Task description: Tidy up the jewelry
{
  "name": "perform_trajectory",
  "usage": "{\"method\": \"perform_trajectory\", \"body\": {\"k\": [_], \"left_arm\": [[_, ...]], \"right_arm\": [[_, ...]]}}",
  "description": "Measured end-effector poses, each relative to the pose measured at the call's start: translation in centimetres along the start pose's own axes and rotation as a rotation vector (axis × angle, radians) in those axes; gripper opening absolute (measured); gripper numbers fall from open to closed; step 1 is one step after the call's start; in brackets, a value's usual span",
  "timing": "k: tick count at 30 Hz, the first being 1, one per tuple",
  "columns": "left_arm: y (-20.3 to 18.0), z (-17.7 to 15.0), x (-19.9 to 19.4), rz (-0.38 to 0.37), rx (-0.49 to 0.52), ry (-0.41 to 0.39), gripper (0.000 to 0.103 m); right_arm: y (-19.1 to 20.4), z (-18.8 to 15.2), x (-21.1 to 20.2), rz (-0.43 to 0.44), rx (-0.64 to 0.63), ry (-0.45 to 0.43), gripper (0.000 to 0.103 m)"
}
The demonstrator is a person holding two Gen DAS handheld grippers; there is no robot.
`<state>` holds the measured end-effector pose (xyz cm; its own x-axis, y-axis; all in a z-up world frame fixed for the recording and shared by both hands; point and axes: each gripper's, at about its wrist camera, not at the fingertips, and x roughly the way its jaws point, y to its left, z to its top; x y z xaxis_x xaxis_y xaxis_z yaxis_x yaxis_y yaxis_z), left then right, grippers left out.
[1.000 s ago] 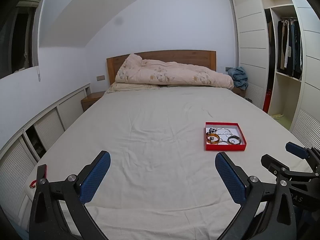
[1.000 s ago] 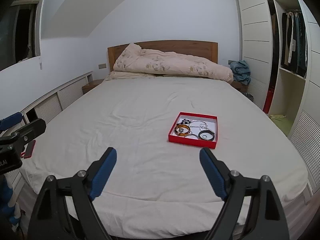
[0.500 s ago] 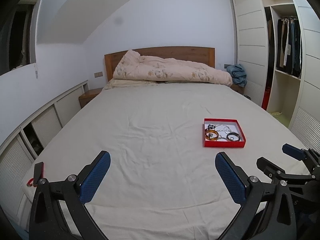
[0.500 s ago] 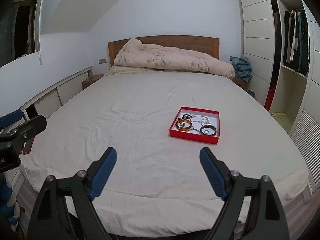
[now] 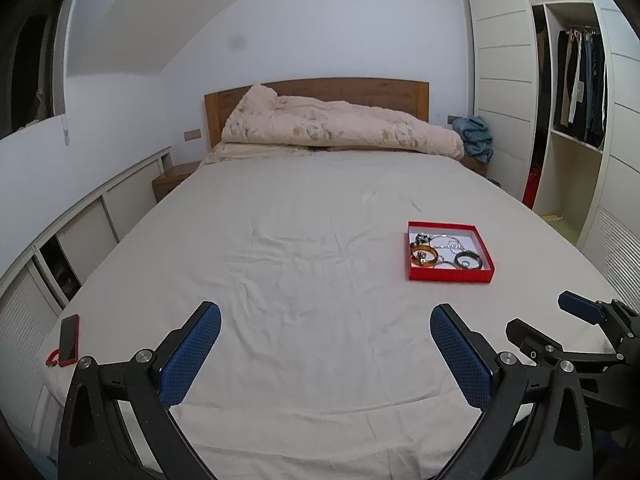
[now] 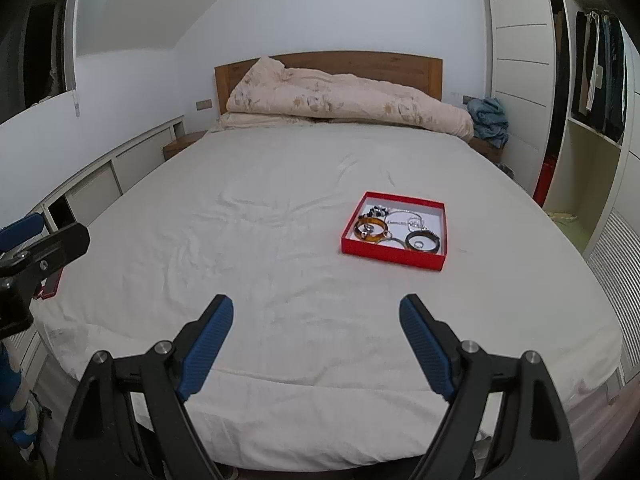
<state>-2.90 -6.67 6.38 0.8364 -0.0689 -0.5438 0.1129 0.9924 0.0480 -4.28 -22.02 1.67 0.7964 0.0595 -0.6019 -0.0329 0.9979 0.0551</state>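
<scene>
Your two wrist views both look from the foot of the wide white-sheeted bed (image 5: 304, 240) toward its brown wooden headboard (image 6: 328, 62), well back. Both share the shallow red jewelry tray (image 5: 450, 274) (image 6: 394, 254); your right view sits nearer it.

Red tray (image 6: 392, 258), amber bangle (image 6: 370, 230), blue-padded tongs (image 6: 316, 340), white sheet (image 6: 260, 240).

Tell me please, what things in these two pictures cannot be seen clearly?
- Silver chains in the red tray, right wrist view: tangled and too small to count.
- Small dark piece at the tray's far corner: too small to identify.
- Red phone, left wrist view: seen edge-on at the bed corner, its screen cannot be read.
- Wardrobe contents: dark, cut off by the fisheye rim.
</scene>
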Motion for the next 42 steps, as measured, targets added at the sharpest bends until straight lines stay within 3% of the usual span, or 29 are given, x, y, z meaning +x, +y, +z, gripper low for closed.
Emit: {"method": "perform_trajectory", "body": {"k": [14, 42], "left_arm": [[0.4, -0.3, 2.5, -0.008, 0.003, 0.053, 0.103], [0.7, -0.2, 3.1, -0.01, -0.003, 0.066, 0.103]], "right_arm": [[-0.2, -0.8, 2.1, -0.002, 0.009, 0.053, 0.085], [-0.2, -0.9, 2.7, -0.003, 0.01, 0.073, 0.085]]}}
